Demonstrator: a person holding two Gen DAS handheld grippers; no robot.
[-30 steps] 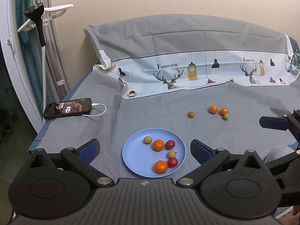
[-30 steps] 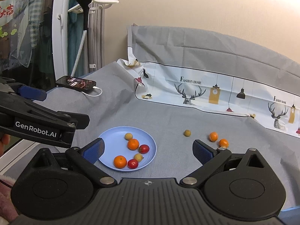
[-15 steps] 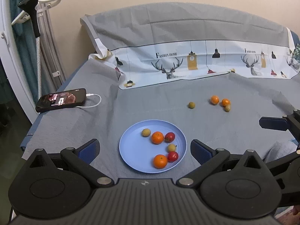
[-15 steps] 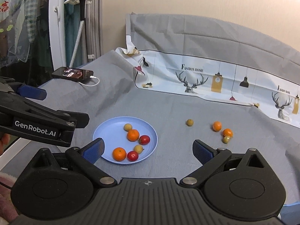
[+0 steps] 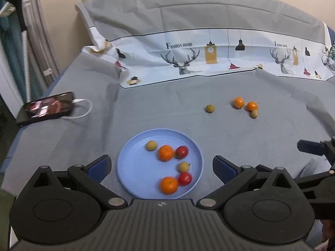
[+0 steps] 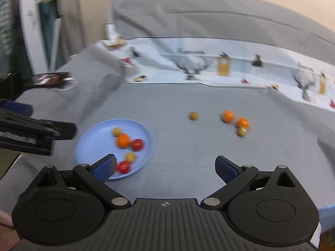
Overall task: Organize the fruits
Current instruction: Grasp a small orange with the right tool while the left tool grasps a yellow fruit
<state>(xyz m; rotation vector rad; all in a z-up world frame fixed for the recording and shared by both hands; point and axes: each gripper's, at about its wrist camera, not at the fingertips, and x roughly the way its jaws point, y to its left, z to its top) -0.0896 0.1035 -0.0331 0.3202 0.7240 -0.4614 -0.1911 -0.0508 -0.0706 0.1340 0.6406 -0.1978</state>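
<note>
A blue plate (image 5: 134, 167) (image 6: 92, 140) lies on the grey cloth and holds several small fruits: two oranges, two red ones, two yellow-green ones. Beyond it on the cloth lie a lone yellow-green fruit (image 5: 210, 108) (image 6: 193, 115), two oranges (image 5: 239, 102) (image 6: 227, 116) and another yellow-green fruit (image 5: 254, 113) (image 6: 242, 132). My left gripper (image 5: 161, 167) is open and empty over the plate's near edge. My right gripper (image 6: 165, 167) is open and empty, just right of the plate. The right wrist view is blurred.
A phone (image 5: 46, 107) on a white cable lies at the cloth's left edge. A deer-print sheet (image 5: 209, 58) is draped along the back. A curtain and a white stand are at the far left. The bed edge drops off at left.
Both grippers have moved forward and closer to the cloth. The right gripper has swung right, towards the loose fruits. Both stay open. No fruit has moved.
</note>
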